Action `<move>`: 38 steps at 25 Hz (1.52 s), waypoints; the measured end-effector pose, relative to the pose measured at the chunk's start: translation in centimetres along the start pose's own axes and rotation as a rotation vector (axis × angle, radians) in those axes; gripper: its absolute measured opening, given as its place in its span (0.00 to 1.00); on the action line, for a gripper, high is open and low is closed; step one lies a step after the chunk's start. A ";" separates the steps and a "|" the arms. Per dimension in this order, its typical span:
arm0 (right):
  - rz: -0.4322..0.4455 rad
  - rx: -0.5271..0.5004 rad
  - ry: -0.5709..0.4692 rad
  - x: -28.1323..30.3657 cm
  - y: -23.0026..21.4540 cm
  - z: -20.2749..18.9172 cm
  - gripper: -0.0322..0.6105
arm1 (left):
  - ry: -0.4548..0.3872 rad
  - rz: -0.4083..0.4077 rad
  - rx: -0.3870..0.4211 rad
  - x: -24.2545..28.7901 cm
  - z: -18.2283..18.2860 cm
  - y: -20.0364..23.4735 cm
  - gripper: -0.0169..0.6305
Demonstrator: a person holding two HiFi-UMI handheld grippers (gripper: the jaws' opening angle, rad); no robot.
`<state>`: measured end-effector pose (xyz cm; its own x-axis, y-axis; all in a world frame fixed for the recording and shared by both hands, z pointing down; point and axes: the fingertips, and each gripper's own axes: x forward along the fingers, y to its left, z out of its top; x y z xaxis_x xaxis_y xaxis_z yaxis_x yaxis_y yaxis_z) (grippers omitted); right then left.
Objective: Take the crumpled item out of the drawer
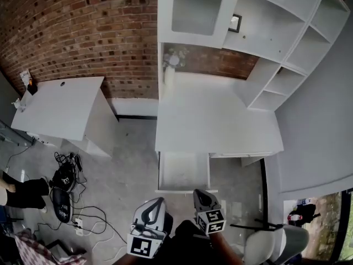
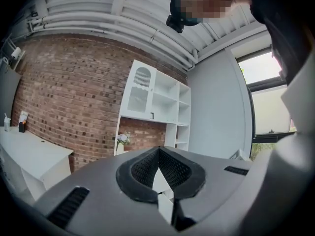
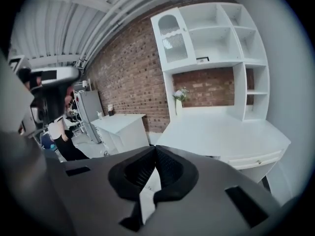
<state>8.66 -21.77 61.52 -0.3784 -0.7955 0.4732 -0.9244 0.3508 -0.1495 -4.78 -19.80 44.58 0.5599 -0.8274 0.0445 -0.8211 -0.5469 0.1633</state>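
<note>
In the head view the white desk (image 1: 220, 120) has one drawer (image 1: 183, 190) pulled out on its near side. The inside of the drawer looks pale and blurred, and I cannot make out a crumpled item in it. My left gripper (image 1: 160, 200) and my right gripper (image 1: 197, 192) are held low, just in front of the drawer's near edge, apart from it. Both are shut, with nothing between their jaws. In the left gripper view the left gripper (image 2: 158, 150) has its ribbed pads together at the tip, and in the right gripper view the right gripper (image 3: 155, 147) shows the same.
A white shelf unit (image 1: 276, 43) stands on the desk's far side, with a vase of flowers (image 1: 172, 59) at its left. A second white table (image 1: 58, 106) stands to the left. Cables and gear (image 1: 66, 186) lie on the floor. A chair (image 1: 276, 244) sits at the lower right.
</note>
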 end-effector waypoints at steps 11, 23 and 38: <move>-0.020 0.146 0.367 17.0 -6.3 -10.7 0.16 | 0.079 0.001 -0.064 9.7 -2.2 6.9 0.06; -0.056 0.268 0.840 25.4 -10.7 -27.6 0.40 | 0.166 0.044 -0.102 18.4 -6.7 11.6 0.06; -0.046 0.402 1.099 29.4 -11.4 -34.7 0.56 | 0.229 0.084 -0.133 21.4 -10.4 14.2 0.06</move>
<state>9.70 -32.01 107.31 -0.2820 0.1211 0.9517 -0.9590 -0.0046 -0.2835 -3.36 -43.93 58.07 0.5131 -0.8105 0.2825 -0.8526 -0.4432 0.2769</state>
